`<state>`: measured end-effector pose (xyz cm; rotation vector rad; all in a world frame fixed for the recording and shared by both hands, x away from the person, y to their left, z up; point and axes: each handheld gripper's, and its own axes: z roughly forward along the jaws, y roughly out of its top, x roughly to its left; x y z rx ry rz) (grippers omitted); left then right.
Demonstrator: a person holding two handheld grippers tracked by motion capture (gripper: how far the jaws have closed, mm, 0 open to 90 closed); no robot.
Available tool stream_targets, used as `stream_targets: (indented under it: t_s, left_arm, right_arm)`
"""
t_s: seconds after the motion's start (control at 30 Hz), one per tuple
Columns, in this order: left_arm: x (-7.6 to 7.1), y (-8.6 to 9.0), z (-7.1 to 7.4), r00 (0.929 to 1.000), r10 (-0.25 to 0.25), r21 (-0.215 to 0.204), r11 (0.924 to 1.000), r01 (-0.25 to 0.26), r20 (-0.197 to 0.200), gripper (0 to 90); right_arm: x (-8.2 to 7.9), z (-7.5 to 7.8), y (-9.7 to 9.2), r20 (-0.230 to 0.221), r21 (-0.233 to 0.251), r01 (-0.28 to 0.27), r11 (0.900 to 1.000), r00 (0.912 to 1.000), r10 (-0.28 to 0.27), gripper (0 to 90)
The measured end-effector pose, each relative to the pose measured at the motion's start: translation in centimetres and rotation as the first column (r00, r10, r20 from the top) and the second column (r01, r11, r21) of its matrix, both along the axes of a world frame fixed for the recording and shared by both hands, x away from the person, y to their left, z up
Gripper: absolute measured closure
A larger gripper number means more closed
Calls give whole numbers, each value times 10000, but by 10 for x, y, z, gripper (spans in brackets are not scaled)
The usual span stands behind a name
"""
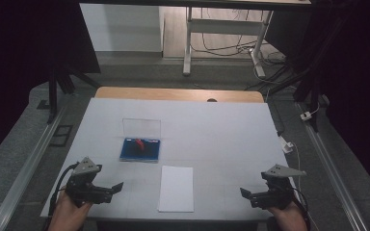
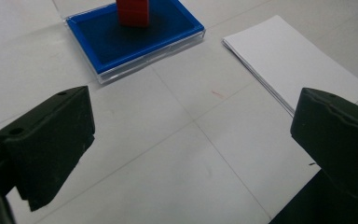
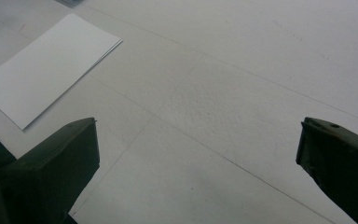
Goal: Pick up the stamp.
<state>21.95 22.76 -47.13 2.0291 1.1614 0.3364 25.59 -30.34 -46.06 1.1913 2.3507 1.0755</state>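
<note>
1. Dim room; white tabletop (image 1: 221, 130) fills the middle of the high view, dark curtains at both sides, floor cables at upper right.
2. Blue tray (image 1: 140, 149) with a clear lid (image 1: 141, 128) standing upright at its far edge sits left of centre; a red block (image 1: 139, 144) stands in it. A white paper stack (image 1: 176, 188) lies just below and right of the tray, apart from it.
3. Left gripper (image 1: 117, 187) at lower left, right gripper (image 1: 244, 193) at lower right; both have jaws spread wide and hold nothing.
4. Risks (judgement): the thin paper may slide or buckle under a jaw; the lid could be knocked shut by a careless reach; the block could tip.
5. Unclear: the block's top is cut off in the left gripper view; what the block is, its markings and the sheet count cannot be made out.
</note>
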Motion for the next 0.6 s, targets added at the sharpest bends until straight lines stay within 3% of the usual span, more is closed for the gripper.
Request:
stream_targets:
  t_s: [0.23, 0.43, 0.6]
  left_arm:
    - [13, -1, -3, 9997, -116, -182, 9998, 113, -198, 0]
    - [26, -4, -5, 9996, -70, 61, 10000, 69, 287, 0]
    - [40, -7, -7, 9996, -240, 135, 9996, 238, 156, 0]
  right_arm:
    - [0, 0, 0, -13, 25, 9, 10000, 10000, -9, 0]
    - [0, 0, 0, -38, 60, 20, 10000, 10000, -20, 0]
    - [0, 0, 0, -16, -30, -25, 10000, 10000, 25, 0]
